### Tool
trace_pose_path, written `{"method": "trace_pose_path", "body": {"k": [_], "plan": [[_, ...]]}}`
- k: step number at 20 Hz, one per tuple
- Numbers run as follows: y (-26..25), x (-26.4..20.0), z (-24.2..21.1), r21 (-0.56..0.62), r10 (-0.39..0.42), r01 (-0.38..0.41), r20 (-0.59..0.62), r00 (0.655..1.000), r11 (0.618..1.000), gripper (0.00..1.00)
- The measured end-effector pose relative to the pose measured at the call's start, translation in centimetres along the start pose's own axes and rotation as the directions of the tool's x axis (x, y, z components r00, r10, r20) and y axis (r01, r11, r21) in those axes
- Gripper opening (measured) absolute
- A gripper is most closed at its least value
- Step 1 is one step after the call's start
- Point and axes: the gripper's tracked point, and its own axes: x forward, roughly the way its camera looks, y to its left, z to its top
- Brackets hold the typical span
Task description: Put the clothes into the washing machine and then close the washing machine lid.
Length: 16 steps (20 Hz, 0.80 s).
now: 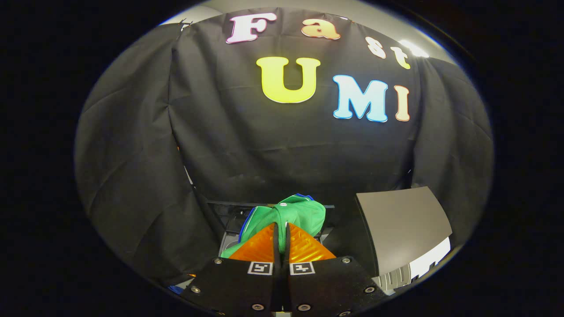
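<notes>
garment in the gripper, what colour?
Green with a blue edge: the bunched cloth garment, pinched in the shut gripper, seen in the gripper view.

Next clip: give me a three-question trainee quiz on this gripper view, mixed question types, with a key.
1. True or false: the gripper has its fingers spread wide with nothing between them.
2. Which item is pinched between the fingers? A) green garment B) towel C) bottle
3. Fill in: the grey washing machine lid, off to the right of the fingers, stands ____ (open/closed).

Key: 1 false, the fingers are closed on cloth; 2 A; 3 open, it is tilted up.
</notes>
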Motion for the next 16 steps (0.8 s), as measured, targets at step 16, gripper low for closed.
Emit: {"method": "trace_pose_path", "body": {"k": [16], "plan": [[6.2,12.6,-15.6,-0.029,-0.040,0.034,-0.227,0.973,0.999,0.00]]}}
